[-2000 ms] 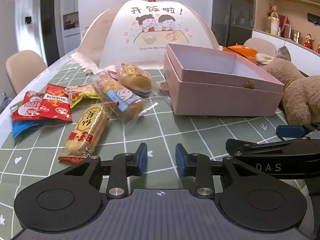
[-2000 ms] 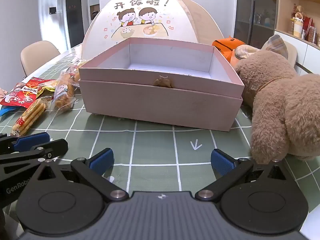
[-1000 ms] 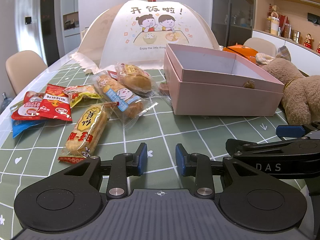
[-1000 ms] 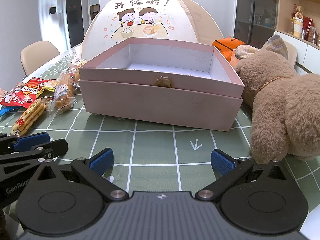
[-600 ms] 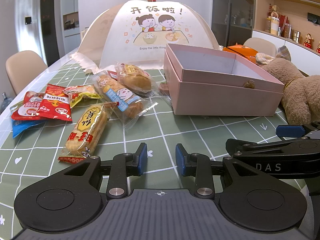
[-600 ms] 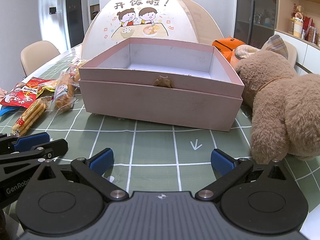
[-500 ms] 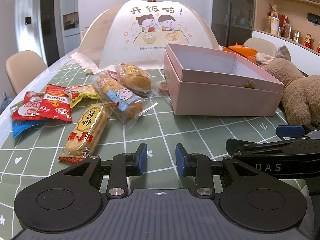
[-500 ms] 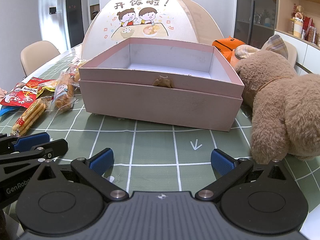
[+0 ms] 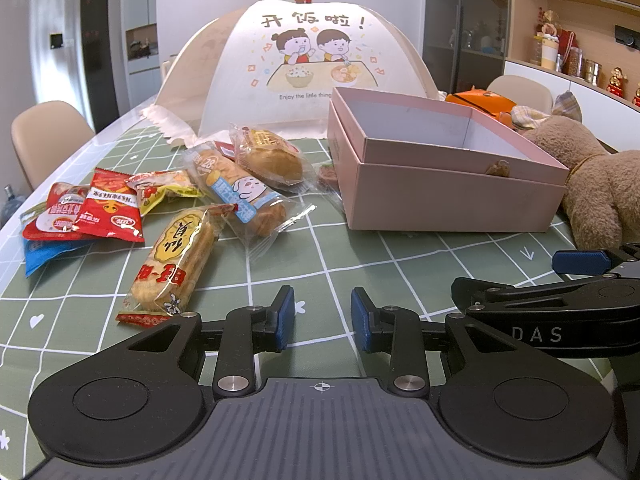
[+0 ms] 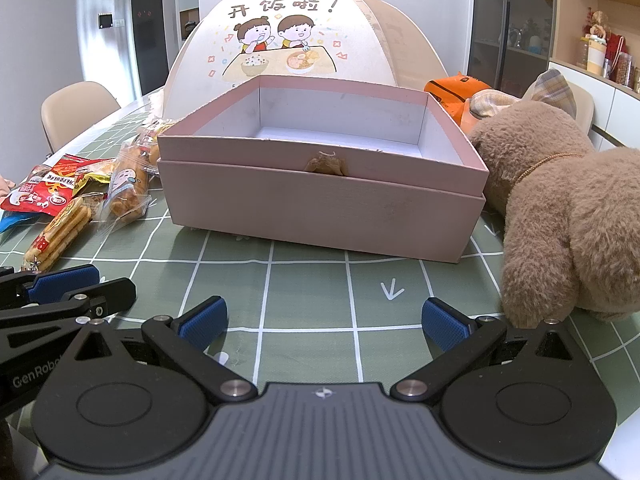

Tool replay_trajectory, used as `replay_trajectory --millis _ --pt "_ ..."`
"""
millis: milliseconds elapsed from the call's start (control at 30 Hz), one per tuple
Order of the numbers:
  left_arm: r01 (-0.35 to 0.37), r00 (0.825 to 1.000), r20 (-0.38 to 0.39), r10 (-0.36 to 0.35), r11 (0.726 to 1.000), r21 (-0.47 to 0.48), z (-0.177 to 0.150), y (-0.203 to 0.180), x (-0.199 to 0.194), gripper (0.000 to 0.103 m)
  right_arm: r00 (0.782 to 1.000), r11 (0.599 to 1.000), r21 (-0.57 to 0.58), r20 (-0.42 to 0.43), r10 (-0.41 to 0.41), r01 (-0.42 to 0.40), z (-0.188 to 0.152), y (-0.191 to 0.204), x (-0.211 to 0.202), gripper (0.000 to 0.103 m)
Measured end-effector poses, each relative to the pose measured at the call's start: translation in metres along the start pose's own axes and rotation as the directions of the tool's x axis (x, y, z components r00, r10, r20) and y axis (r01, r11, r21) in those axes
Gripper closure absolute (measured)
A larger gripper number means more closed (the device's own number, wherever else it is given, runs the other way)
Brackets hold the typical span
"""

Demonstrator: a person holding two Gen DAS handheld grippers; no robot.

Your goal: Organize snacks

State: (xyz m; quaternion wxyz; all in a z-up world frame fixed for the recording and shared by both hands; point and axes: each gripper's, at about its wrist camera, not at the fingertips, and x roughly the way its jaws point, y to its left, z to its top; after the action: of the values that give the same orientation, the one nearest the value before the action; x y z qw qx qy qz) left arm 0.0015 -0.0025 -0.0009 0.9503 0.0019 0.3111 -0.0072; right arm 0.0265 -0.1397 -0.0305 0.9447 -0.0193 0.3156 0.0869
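Several wrapped snacks lie on the green checked table left of an open pink box (image 9: 440, 196) (image 10: 320, 216). Nearest is a rice cracker pack (image 9: 172, 264) (image 10: 56, 236); behind it lie two bread packs (image 9: 240, 192) (image 9: 268, 156) and red packets (image 9: 92, 212) (image 10: 48, 188). The box looks empty as far as I see inside. My left gripper (image 9: 322, 322) hovers low over bare table with its jaws partly apart and nothing between them. My right gripper (image 10: 323, 320) stands wide open in front of the box, also holding nothing.
A white mesh food cover (image 9: 304, 76) (image 10: 304, 36) stands behind the box. A brown plush bear (image 9: 600, 192) (image 10: 568, 208) lies right of the box, close to my right gripper. Chairs (image 9: 44, 136) stand at the table's left edge. Shelves line the right wall.
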Motion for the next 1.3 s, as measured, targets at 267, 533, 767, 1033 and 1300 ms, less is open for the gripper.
replay_trajectory --millis 267,533,767,1033,1300 --pt "0.0 1.0 0.0 0.0 1.0 0.0 0.0 0.0002 0.0 0.068 1.0 1.0 0.0 0.0 0.0 0.0 0.0 0.0 0.0 0.0" --pt "0.0 1.0 0.0 0.0 1.0 0.0 0.0 0.0003 -0.0001 0.068 1.0 1.0 0.0 0.0 0.0 0.0 0.0001 -0.0001 -0.0001 0.0" --pt "0.0 1.0 0.0 0.0 1.0 0.0 0.0 0.0002 0.0 0.068 1.0 1.0 0.0 0.0 0.0 0.0 0.0001 -0.0001 -0.0001 0.0" --pt "0.0 1.0 0.0 0.0 1.0 0.0 0.0 0.0006 -0.0002 0.068 1.0 1.0 0.0 0.0 0.0 0.0 0.0 0.0 -0.0001 0.0" --pt "0.002 1.0 0.0 -0.002 1.0 -0.002 -0.0003 0.0021 -0.0012 0.068 0.997 0.999 -0.024 -0.073 0.032 -0.034 0.0084 -0.0008 0.0001 0.0"
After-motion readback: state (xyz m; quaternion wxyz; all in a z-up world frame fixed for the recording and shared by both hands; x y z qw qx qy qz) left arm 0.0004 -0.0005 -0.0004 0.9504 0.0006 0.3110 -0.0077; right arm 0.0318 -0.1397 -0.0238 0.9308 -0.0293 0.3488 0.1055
